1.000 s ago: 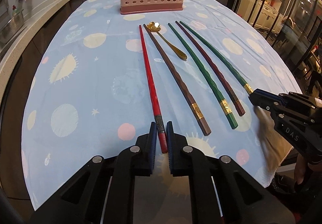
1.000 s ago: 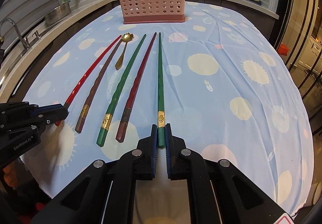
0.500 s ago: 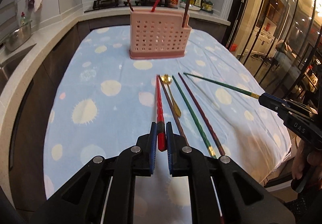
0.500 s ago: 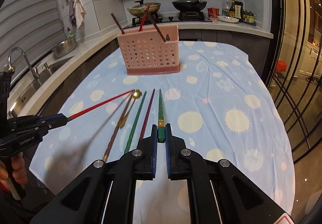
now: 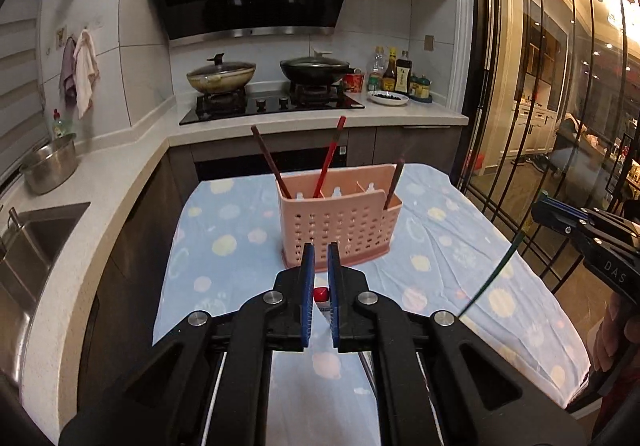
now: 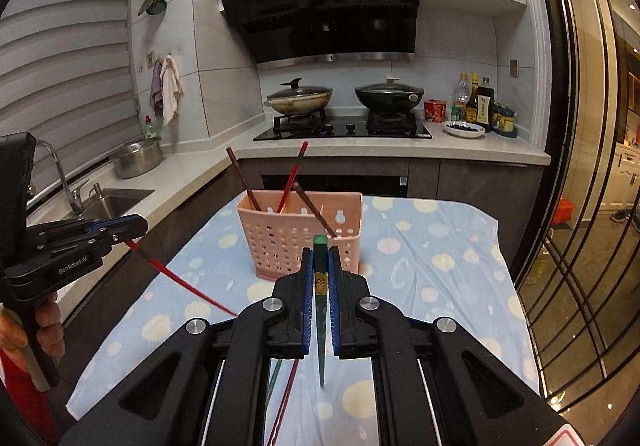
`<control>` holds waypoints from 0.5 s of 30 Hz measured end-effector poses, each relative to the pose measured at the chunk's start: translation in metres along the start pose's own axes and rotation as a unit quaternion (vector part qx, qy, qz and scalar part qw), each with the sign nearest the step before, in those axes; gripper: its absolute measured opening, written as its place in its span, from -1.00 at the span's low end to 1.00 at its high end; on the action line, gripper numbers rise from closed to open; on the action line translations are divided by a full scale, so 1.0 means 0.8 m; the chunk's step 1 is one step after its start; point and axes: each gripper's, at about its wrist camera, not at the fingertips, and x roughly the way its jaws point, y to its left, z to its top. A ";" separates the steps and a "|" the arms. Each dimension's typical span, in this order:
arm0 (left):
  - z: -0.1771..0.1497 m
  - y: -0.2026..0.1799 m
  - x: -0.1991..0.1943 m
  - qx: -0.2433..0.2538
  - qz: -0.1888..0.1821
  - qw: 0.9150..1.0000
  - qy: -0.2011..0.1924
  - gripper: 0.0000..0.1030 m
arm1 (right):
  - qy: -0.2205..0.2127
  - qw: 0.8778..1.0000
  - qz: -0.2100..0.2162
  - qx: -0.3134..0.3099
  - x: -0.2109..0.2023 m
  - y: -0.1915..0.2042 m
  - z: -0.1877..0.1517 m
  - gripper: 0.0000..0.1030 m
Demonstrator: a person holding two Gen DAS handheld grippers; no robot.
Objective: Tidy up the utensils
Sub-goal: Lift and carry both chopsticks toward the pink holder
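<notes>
The left gripper is clamped tight on the thick end of a long red chopstick; in its own view only the red butt peeks out between the blue pads, while the right wrist view shows the shaft slanting down toward four o'clock from the gripper's tip. The right gripper is pinched just as tightly on a long dark green chopstick with a gold band, its square green end standing up at twelve o'clock above the pads and its thin end pointing down toward six o'clock.

Both sticks are off the blue tablecloth with pale circles and suns. In the left wrist view the right gripper sits at about three o'clock, with the green stick hanging from it as a thin dark line toward seven o'clock.

The pink perforated plastic utensil holder stands on the cloth at twelve o'clock of both grippers, well apart from them. It holds three sticks leaning at angles: a dark brown one in the left end, a red one near the middle, and another dark brown one at the right end.

Under the right gripper, at about seven o'clock, a green chopstick and a dark red chopstick lie on the cloth.

A hand grips the left tool's handle.
</notes>
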 end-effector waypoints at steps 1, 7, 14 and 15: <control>0.010 0.001 0.002 0.001 0.000 1.000 -0.006 -0.88 | -0.006 1.000 0.001 0.000 0.003 -0.001 0.010 -0.87; 0.069 0.004 0.001 0.008 0.001 0.999 -0.048 -0.88 | -0.055 0.998 -0.007 -0.006 0.010 -0.004 0.071 -0.87; 0.140 0.014 -0.004 0.011 0.010 0.995 -0.098 -0.88 | -0.109 0.994 -0.026 -0.005 0.028 -0.014 0.155 -0.87; 0.152 0.015 -0.004 0.011 0.010 0.994 -0.104 -0.88 | -0.113 0.993 -0.028 -0.004 0.035 -0.015 0.166 -0.87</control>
